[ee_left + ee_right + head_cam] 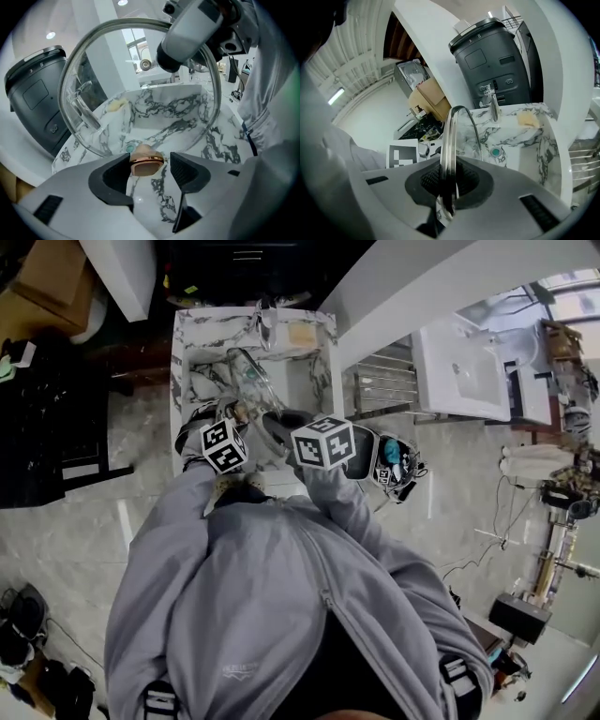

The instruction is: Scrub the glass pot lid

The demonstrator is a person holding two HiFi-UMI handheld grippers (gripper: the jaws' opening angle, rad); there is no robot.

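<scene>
Glass pot lid [251, 381] is held up in the air on edge, tilted, over the basin of the marble sink top [184, 334], nearer its front edge than its back edge. Right gripper [447, 183] has it: the jaws are pinched on the lid's metal rim, which runs edge-on between the ribbed pads [465, 180]. In the left gripper view the lid is face-on, with the right gripper clamped at its upper right rim. Left gripper [150, 165] sits at the lid's lower edge, jaws a little apart. A small pink-tan piece [146, 161] with a copper band is between them, against the left-hand pad, with a thin gap to the other pad. Cannot tell if that piece belongs to the lid. Both marker cubes are side by side at the front edge of the sink top, left cube [225, 446] and right cube [323, 442], close to the grey jacket [272, 606] of the person holding the grippers. Below the lid, a teal drain plug [494, 152] sits in the basin floor. Chrome faucet [492, 105] stands at the middle of the back edge. Yellow sponge [527, 119] lies on the back right corner of the sink top. Dark grey bin [497, 61] stands behind the back edge, against a white wall.
</scene>
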